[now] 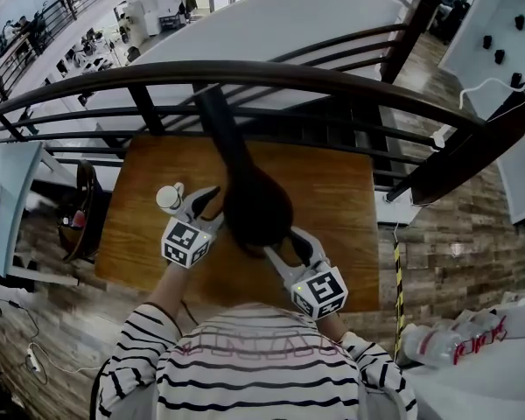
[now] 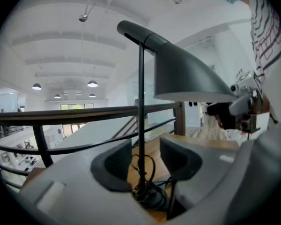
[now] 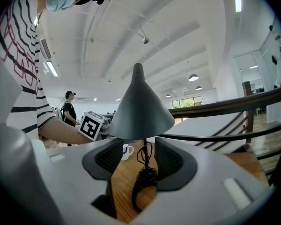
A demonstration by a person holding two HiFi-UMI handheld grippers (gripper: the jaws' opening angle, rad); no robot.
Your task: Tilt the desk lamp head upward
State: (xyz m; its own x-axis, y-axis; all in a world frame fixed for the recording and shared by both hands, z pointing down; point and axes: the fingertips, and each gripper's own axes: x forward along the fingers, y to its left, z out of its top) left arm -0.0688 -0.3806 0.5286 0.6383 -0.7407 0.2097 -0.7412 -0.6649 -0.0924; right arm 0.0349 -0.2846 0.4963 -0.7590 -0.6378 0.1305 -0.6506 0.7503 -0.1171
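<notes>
left gripper (image 1: 212,210): near left, jaws apart, pointing far and right, about level | right gripper (image 1: 287,250): near right, jaws apart, pointing far and left | left forearm (image 1: 168,289): bare, stretched forward

I find no word or number here that I can read. The cubes on my left gripper (image 1: 212,209) and right gripper (image 1: 286,250) carry only black-and-white square markers, no letters. Red lettering runs across a white bundle (image 1: 459,344) on the floor, too smeared to make out. The pink print on my striped shirt (image 1: 271,350) is blurred past reading.
</notes>
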